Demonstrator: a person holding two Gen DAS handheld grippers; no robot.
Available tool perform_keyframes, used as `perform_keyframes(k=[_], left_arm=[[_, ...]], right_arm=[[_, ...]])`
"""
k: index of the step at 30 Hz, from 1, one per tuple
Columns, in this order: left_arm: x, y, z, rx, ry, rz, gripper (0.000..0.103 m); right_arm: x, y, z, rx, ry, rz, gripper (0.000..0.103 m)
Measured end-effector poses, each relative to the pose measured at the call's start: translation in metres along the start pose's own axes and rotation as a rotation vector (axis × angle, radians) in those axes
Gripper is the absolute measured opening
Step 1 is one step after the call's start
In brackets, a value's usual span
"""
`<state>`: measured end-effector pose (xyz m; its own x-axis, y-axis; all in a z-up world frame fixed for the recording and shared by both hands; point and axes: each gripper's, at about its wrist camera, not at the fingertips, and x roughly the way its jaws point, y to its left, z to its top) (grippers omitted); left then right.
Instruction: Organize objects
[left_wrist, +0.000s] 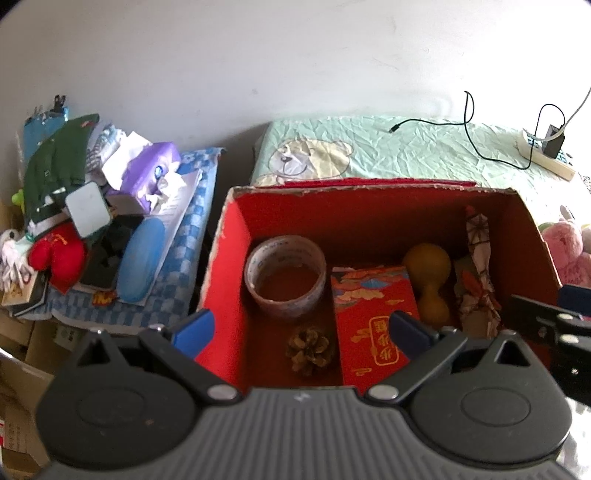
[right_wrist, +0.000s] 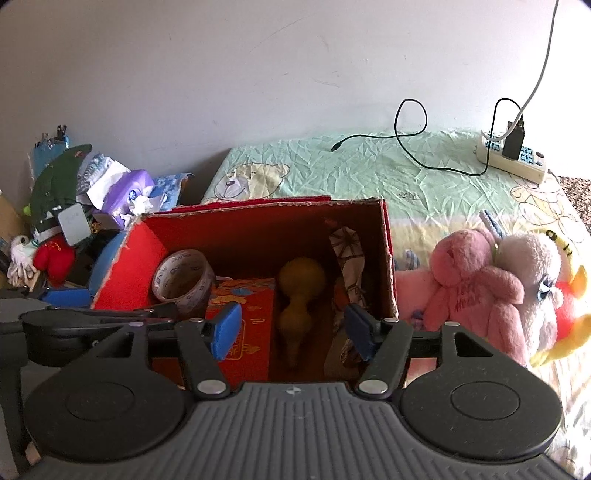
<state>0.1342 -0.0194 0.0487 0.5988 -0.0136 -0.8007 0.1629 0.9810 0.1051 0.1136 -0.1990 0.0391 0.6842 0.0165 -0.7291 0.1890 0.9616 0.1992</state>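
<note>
Red cardboard box (left_wrist: 236, 229), torn rim, open top, on crinkled green sheet (right_wrist: 369, 173). Inside box: glossy tape roll (left_wrist: 285, 275) at left wall; scaly pine cone (left_wrist: 309, 349) near front; flat red printed packet (left_wrist: 373, 321) centre; smooth yellow gourd (right_wrist: 301, 291) beside packet; folded patterned fabric (right_wrist: 347, 258) at right wall. Fuzzy pink plush (right_wrist: 476, 284) outside box, right. Left gripper (left_wrist: 301, 330) over box front: released, empty. Right gripper (right_wrist: 293, 328): spread wide, empty.

Soft daylight is spread evenly; the red box (left_wrist: 236, 221) interior is shadowed. Edges are bent by fisheye distortion and slightly blurred.
</note>
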Motion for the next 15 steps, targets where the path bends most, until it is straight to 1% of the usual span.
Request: perform_keyframes(k=[4, 7, 9, 15], left_arm=[[0.007, -0.001, 0.0, 0.008, -0.001, 0.0, 0.101], [0.013, 0.0, 0.0, 0.002, -0.001, 0.015, 0.101], [0.017, 0.001, 0.001, -0.004, 0.007, 0.023, 0.101], [0.029, 0.005, 0.002, -0.014, 0.031, 0.016, 0.101]], right_arm=[[0.008, -0.001, 0.003, 0.009, 0.007, -0.005, 0.065], [0.014, -0.001, 0.005, 0.01, 0.009, -0.008, 0.065], [0.017, -0.002, 0.005, 0.011, 0.012, -0.008, 0.065], [0.031, 0.0, 0.002, 0.013, 0.041, 0.003, 0.065]])
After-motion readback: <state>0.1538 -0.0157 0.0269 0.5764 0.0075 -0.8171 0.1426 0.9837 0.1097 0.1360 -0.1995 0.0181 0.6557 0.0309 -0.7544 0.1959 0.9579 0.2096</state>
